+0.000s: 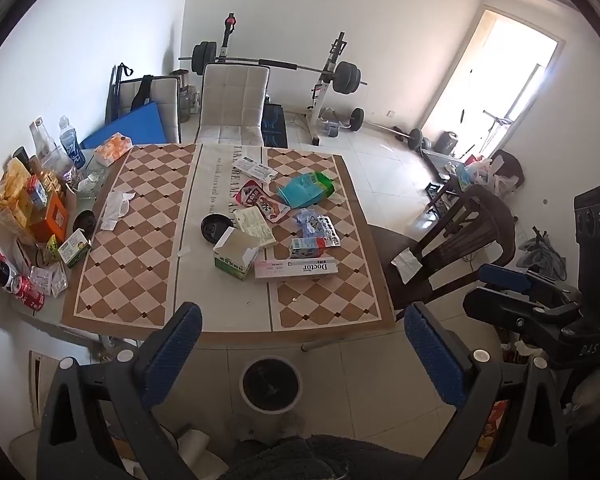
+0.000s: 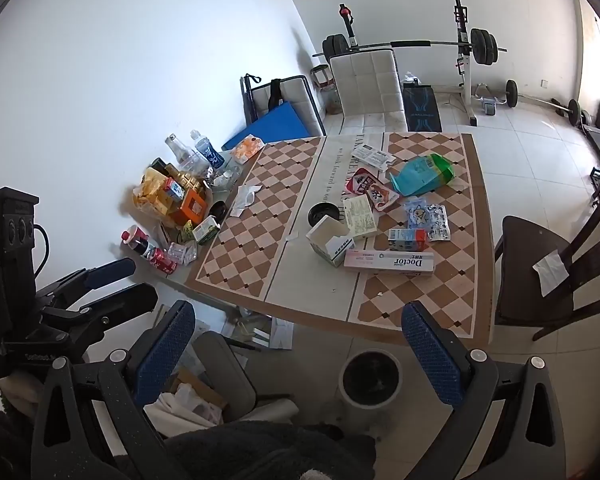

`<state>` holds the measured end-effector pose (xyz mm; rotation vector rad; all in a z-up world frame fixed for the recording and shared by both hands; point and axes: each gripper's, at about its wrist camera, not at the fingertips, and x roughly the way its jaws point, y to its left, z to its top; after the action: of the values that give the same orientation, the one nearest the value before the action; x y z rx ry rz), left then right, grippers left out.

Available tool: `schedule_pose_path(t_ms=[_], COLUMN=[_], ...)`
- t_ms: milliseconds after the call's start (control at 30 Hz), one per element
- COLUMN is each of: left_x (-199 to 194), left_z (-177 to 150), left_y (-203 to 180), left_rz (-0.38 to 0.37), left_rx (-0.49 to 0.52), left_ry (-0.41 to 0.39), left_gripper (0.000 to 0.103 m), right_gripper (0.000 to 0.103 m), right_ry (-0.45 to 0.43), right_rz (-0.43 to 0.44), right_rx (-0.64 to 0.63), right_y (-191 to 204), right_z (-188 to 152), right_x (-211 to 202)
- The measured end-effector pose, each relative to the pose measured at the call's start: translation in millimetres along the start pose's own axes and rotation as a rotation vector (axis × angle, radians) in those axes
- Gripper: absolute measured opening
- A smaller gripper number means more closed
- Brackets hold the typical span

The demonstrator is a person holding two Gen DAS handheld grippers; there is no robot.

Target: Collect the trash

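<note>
Trash lies in a heap on the checkered table (image 1: pixel 132 280) (image 2: pixel 420 304): a pink "Doctor" box (image 1: pixel 296 269) (image 2: pixel 389 263), an open white-green carton (image 1: pixel 236 254) (image 2: pixel 331 242), a teal-green bag (image 1: pixel 306 189) (image 2: pixel 422 174), red snack wrappers (image 1: pixel 260 200) (image 2: pixel 374 190), blister packs (image 1: pixel 320 229) (image 2: pixel 436 216), a black lid (image 1: pixel 214 227) (image 2: pixel 323 213) and a crumpled tissue (image 1: pixel 116 207) (image 2: pixel 245 197). A white bin (image 1: pixel 271 380) (image 2: pixel 371 378) stands on the floor before the table. My left gripper (image 1: pixel 302 348) is open and empty above the bin. My right gripper (image 2: pixel 300 348) is open and empty beside the bin.
Bottles, cans and snack packs (image 1: pixel 28 216) (image 2: pixel 172 208) crowd the table's left side by the wall. A dark wooden chair (image 1: pixel 452 248) (image 2: pixel 548 280) stands right of the table, a white chair (image 1: pixel 234 104) (image 2: pixel 370 84) behind it. Weight bench and barbells (image 1: pixel 332 80) at the back.
</note>
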<state>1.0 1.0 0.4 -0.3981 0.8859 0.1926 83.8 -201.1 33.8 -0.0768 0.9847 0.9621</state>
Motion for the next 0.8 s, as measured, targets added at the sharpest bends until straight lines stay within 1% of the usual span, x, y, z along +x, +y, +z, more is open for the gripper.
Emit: schedule_pose_path(t_ms=[267, 300, 800], left_x=[3.6, -0.2, -0.2], left_z=[5.5, 1.4, 1.5], left_y=[-1.8, -0.9, -1.0], left_rz=[0.002, 0.000, -0.002], left_rx=[0.003, 0.001, -0.001], left_ry=[0.001, 0.000, -0.001], left_gripper=[0.103, 0.103, 0.103], right_gripper=[0.103, 0.103, 0.103], right_ry=[0.003, 0.003, 0.003], right_rz=[0.005, 0.004, 0.005], right_rx=[-0.001, -0.001, -0.002], right_y=[0.5, 0.8, 1.6], right_z=[0.6, 0.6, 2.5], right_x=[2.4, 2.3, 3.2])
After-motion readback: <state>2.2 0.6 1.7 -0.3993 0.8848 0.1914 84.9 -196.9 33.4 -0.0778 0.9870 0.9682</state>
